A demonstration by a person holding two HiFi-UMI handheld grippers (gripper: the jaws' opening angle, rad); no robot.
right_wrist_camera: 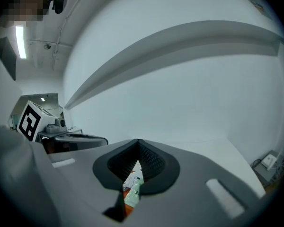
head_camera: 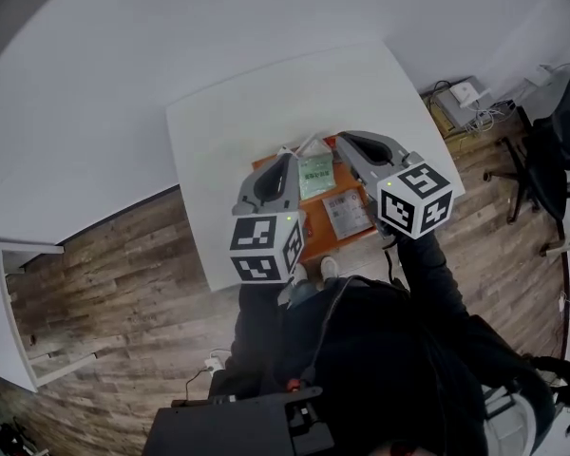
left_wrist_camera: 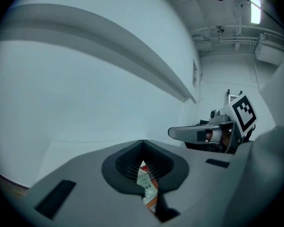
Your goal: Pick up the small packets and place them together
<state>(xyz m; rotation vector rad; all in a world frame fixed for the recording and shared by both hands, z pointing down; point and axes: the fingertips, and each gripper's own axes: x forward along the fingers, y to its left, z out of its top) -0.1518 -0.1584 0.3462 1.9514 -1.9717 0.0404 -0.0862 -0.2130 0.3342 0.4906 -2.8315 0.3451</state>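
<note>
Look first at the white rectangular worktop (head_camera: 237, 112) in the middle of the head view, and at the flat orange mat (head_camera: 313, 215) on it. Find three small packets there: a green printed sachet (head_camera: 315, 174) at the centre of the mat, a pale grey printed sachet (head_camera: 347, 213) just to its lower right, and a small whitish sachet (head_camera: 312, 145) at the mat's upper edge. Note them lying near each other but not yet gathered in one spot. Judge the task therefore as not finished.

Read the left gripper (head_camera: 286, 156) as closed, its fingers pressed together with nothing between them, at the left edge of the green sachet. Read the right gripper (head_camera: 346, 142) the same way: fingers fully together, no packet visibly pinched, placed at the upper right of the mat. Cannot exclude a thin corner caught at the right tips. See mat and sachets only through the slit below the tips in both gripper views.

For the step in hand, probably a pick of one sachet:
- Open the fingers well before going down.
- Aim at a free edge or corner, not at the flat middle, because of the thin, flat shape.
- Hold the neighbouring sachet down with the other closed gripper if needed.
- Lift slowly and check for one sachet only.
- Set it down touching the others.
</note>
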